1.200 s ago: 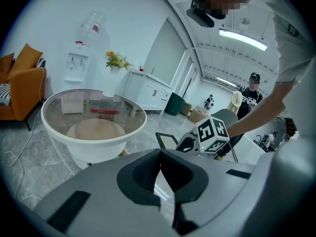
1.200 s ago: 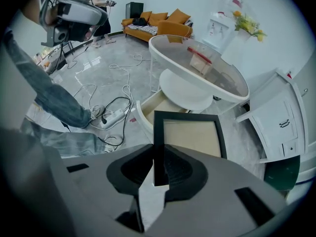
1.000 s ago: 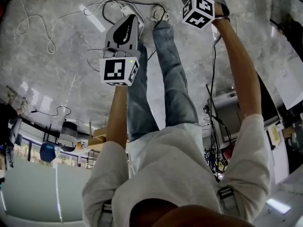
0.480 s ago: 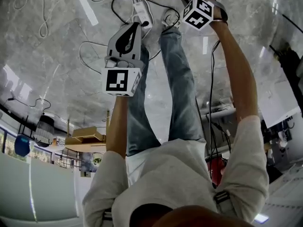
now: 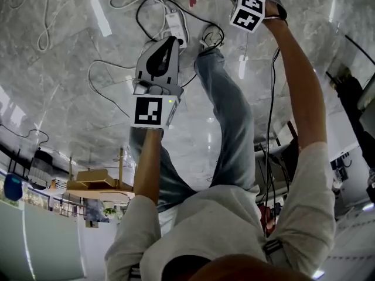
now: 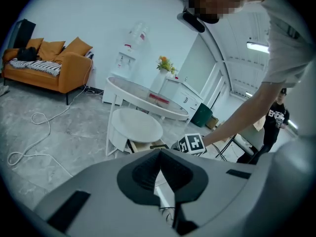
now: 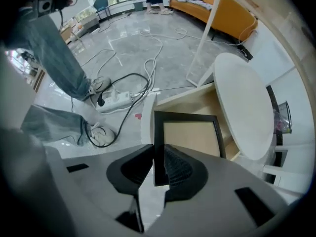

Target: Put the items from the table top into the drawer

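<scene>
In the right gripper view, my right gripper (image 7: 159,149) is shut on the left edge of a black picture frame (image 7: 190,135) with a tan panel. It holds the frame upright over the open wooden drawer (image 7: 190,102) of the white round table (image 7: 244,107). In the left gripper view, my left gripper (image 6: 160,151) is shut with nothing in it. It points at the same table (image 6: 134,125), its drawer (image 6: 143,145) and the right gripper's marker cube (image 6: 191,143). The head view shows the left gripper (image 5: 171,40) over the floor and the right one's cube (image 5: 247,12) at the top edge.
A power strip (image 5: 174,22) with looping cables lies on the marble floor by the person's shoes. Behind the round table stands a larger oval table (image 6: 148,98) carrying a red item. An orange sofa (image 6: 47,63) is at the far left.
Both hands have sunk toward the floor. The power strip and cables have slid down the head view, and a tan wooden edge has come in at the top by the right gripper.
</scene>
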Tool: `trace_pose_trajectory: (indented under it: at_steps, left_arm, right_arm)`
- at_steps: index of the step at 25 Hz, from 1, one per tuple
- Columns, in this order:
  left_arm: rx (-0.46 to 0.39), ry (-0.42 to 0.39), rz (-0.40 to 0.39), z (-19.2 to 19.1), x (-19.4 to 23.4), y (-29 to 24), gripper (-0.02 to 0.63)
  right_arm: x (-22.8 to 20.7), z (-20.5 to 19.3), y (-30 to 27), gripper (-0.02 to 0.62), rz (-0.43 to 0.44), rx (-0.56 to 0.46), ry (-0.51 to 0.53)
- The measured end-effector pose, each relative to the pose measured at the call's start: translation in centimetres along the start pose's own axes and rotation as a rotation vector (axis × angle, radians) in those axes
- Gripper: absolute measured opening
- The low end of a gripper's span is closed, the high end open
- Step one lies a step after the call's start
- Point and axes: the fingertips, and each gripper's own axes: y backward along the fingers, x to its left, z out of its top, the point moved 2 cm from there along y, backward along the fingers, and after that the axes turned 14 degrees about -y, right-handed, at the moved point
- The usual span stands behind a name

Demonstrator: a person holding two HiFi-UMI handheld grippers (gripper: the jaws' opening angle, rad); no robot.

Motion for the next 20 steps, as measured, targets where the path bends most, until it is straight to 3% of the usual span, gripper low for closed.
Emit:
trace_pose_trajectory:
  at_steps: [5, 11, 15, 20]
  left_arm:
    - [-0.052, 0.009, 0.018, -0.6, 1.1, -1.6, 0.015]
    - [-0.089, 0.021, 0.046, -1.6, 2.5, -3.3, 0.015]
    - [-0.075, 0.041, 0.054, -2.5, 3.0, -4.5, 0.015]
    - [-0.122, 0.076, 0.081, -1.5, 3.9, -5.3, 0.015]
  right_arm:
    - [-0.9, 0.1, -2.3, 0.09, 0.022, 0.062, 0.208]
    - [-1.9, 0.8, -5.1, 0.089, 0.035, 0.096, 0.356]
    - [-1.8, 1.7, -7.2, 0.089, 0.07, 0.095, 0.357]
    - [-1.3, 1.6, -9.2, 0.087, 0.108, 0.092, 0.346]
